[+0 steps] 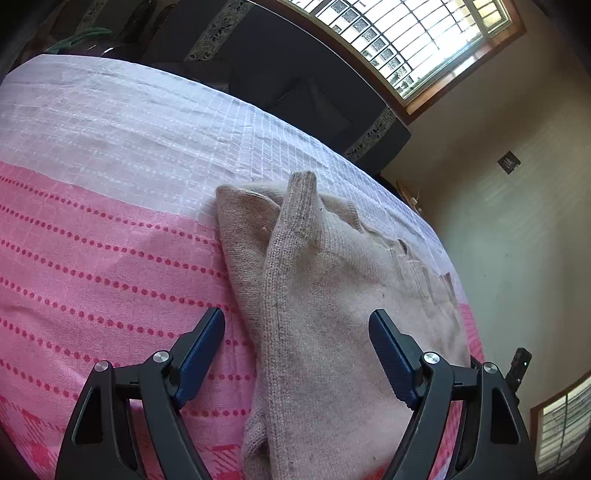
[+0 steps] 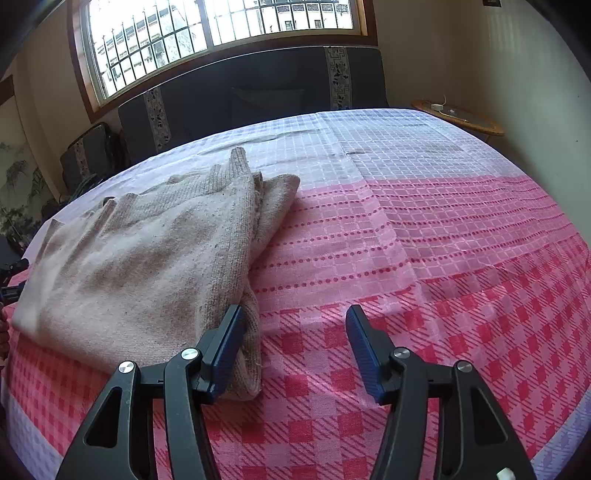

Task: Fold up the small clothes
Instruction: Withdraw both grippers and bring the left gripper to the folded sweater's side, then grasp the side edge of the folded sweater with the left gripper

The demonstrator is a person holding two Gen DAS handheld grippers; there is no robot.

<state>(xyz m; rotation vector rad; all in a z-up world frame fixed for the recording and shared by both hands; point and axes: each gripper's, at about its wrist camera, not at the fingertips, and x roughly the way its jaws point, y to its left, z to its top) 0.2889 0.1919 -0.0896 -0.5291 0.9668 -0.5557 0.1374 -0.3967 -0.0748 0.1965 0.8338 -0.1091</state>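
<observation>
A pink and white checked bedspread (image 2: 424, 221) fills the scene, running back to a dark headboard (image 2: 258, 88) under a barred window (image 2: 221, 26). On its left half lies the beige knit sweater (image 2: 147, 258), folded in layers, one ribbed cuff (image 1: 301, 195) pointing toward the far side. The left gripper (image 1: 297, 332) hangs over the sweater's near end, tongs spread wide, nothing pinched. The right gripper (image 2: 295, 328) sits at the sweater's near right corner, tongs apart, left pad against the knit edge, right pad over bare bedspread.
</observation>
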